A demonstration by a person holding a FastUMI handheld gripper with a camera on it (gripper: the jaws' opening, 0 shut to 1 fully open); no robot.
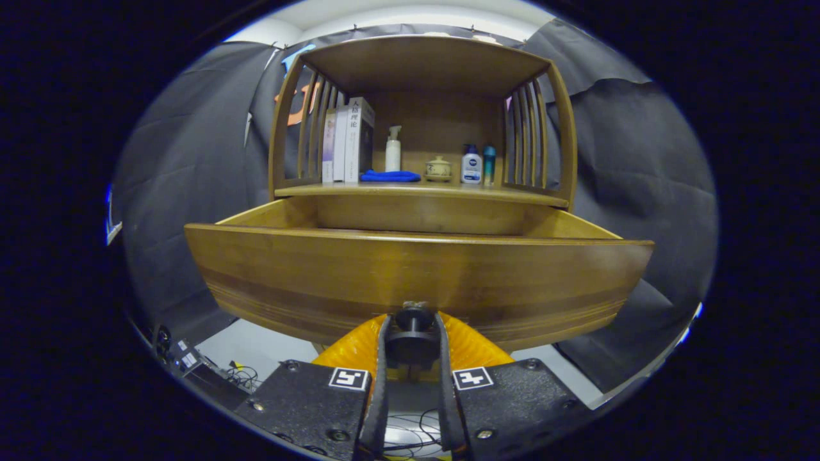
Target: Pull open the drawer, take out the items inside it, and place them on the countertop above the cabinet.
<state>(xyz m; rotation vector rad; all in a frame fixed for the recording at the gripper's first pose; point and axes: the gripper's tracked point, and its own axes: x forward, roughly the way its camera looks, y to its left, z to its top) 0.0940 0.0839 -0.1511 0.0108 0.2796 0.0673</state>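
The wooden drawer (416, 275) of the cabinet stands pulled out toward me, its broad front panel close ahead. A dark round knob (413, 318) sits low on the middle of that panel. My gripper (413, 333) is shut on the knob, one finger pressing each side of it. The drawer's inside is hidden behind its front wall, so I cannot see the items in it. Above the drawer lies the countertop (416, 190), under a wooden shelf frame with slatted sides.
On the countertop stand books (349, 146) at the left, a white pump bottle (393, 148), a folded blue cloth (389, 175), a small lidded pot (439, 168) and two bottles (478, 164) at the right. Cables and gear (211, 371) lie on the floor lower left.
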